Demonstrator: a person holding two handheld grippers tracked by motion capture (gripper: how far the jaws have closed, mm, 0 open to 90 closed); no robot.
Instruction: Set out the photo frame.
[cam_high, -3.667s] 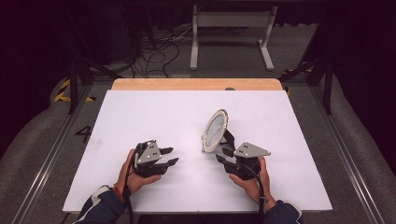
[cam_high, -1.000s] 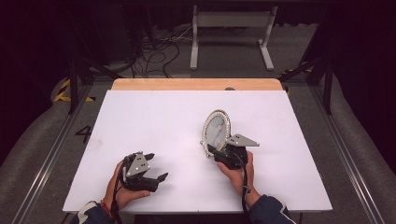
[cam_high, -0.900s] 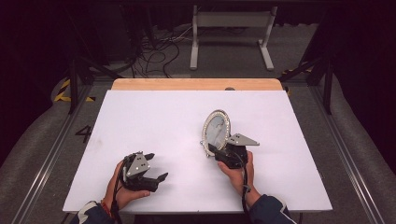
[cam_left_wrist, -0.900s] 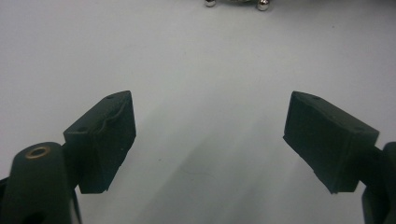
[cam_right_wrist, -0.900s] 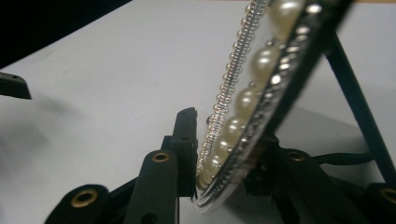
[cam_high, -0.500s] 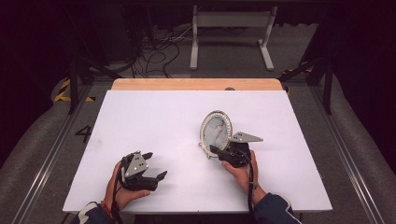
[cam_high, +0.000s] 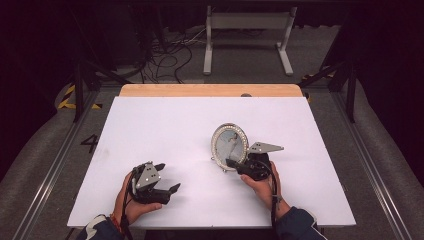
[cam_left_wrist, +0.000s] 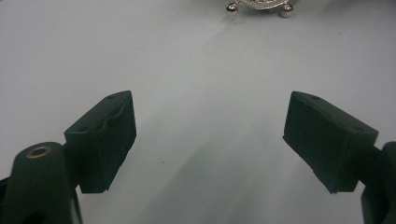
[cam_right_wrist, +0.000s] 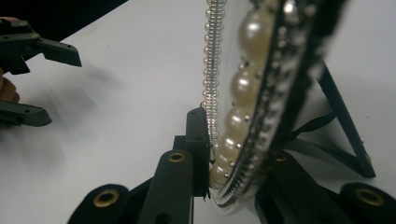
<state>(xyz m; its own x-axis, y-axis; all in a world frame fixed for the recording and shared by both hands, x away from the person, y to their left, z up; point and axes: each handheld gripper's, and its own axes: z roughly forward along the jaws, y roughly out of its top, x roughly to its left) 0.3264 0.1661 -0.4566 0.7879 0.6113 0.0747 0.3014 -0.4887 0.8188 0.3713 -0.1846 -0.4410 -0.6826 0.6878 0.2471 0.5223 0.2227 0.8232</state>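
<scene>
On the white table (cam_high: 165, 125) – dark room, cables on the floor (cam_high: 165, 50) at 12 o'clock, wooden strip (cam_high: 210, 90) along the far edge.
Oval pearl-rimmed frame (cam_high: 229, 145) stands upright right of centre on its back strut; the right gripper (cam_high: 235, 164), at 6 o'clock of it, has just been closing its jaws and now pinches the lower rim. The left gripper (cam_high: 167, 177) rests at 8 o'clock, jaws spread wide on nothing. Since the earliest picture the left hand (cam_high: 127, 197) has drawn nearer the front edge – the frame stands slightly farther right.
</scene>
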